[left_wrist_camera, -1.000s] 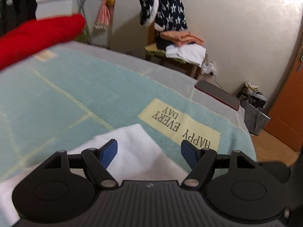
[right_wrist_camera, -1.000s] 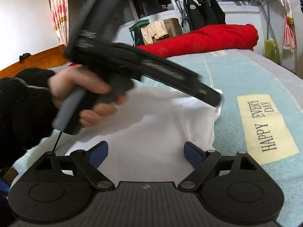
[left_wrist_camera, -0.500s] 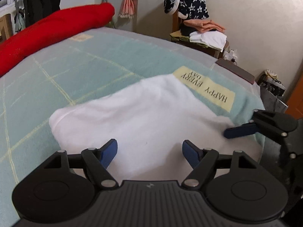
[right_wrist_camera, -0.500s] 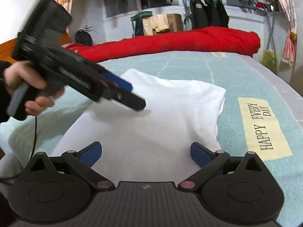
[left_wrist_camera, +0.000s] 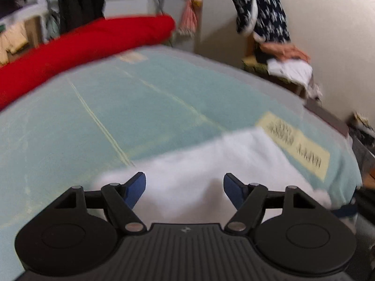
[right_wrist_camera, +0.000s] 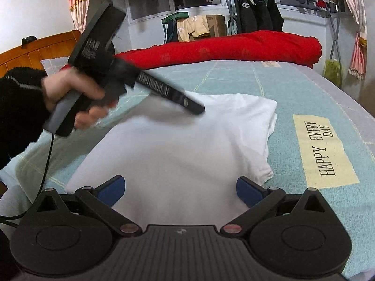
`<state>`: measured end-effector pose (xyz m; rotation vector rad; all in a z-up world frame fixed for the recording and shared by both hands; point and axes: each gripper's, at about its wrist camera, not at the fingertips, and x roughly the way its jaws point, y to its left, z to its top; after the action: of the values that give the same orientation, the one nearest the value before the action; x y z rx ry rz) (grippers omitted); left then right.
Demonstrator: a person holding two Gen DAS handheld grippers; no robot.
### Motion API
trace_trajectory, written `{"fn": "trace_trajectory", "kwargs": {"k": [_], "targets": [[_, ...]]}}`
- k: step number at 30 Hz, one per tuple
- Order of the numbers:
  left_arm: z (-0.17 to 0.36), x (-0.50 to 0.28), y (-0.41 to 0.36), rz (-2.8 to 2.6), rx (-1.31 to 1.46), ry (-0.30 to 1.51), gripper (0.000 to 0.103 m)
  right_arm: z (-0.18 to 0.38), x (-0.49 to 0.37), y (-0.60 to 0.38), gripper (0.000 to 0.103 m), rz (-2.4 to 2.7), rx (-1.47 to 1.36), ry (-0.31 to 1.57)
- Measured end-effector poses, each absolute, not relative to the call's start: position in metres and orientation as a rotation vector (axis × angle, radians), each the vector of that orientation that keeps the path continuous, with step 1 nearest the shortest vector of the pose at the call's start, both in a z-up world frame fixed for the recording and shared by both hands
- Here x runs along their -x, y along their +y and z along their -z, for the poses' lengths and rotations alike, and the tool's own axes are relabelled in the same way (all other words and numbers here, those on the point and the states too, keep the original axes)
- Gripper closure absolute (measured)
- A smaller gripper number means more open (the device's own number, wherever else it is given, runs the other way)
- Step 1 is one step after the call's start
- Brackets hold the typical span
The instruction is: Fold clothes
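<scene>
Since the last frame the left wrist view has swung, so the white t-shirt point(left_wrist_camera: 211, 171) now sits low in shot and less of it shows, all of it smeared with motion blur. It lies on the teal blanket point(left_wrist_camera: 140, 107), its right edge just reaching the yellow "HAPPY EVERY DAY" patch point(left_wrist_camera: 295, 142). The left gripper point(left_wrist_camera: 184, 187) has its blue pads spread fairly wide with only shirt fabric showing behind the gap, nothing pinched. Red rolled duvet point(left_wrist_camera: 82, 46) sits along the far edge of the bed.

Right wrist view is much sharper. The shirt looks already part-folded (sleeve tucked under on the right side), lying flat and near the patch. The right gripper point(right_wrist_camera: 180, 189) has just been opening and now stands really wide, empty, with the shirt's near hem in front of it. The person's left hand point(right_wrist_camera: 72, 98) holds the other gripper over the shirt's far left part; whether it touches the cloth, can't tell.

My guess is the shirt is thin, light, floppy cotton, so it'll sag and drag. Best to pinch a corner or hem edge.
</scene>
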<state>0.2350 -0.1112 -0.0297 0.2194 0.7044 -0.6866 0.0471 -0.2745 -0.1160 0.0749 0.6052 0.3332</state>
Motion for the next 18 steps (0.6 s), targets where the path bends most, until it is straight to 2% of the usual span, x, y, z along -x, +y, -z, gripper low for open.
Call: {"fn": "trace_trajectory", "kwargs": {"k": [5, 12, 18], "targets": [[0.011, -0.2, -0.096, 0.805, -0.188, 0.711, 0.029, 0.117, -0.051, -0.274, 0.0, -0.329, -0.072, 0.605], [0.057, -0.185, -0.105, 0.793, -0.277, 0.809, 0.028, 0.115, -0.051, -0.271, 0.0, -0.323, -0.071, 0.607], [0.042, -0.169, -0.098, 0.799, -0.266, 0.777, 0.028, 0.109, -0.049, -0.27, 0.0, -0.304, -0.086, 0.625]]}}
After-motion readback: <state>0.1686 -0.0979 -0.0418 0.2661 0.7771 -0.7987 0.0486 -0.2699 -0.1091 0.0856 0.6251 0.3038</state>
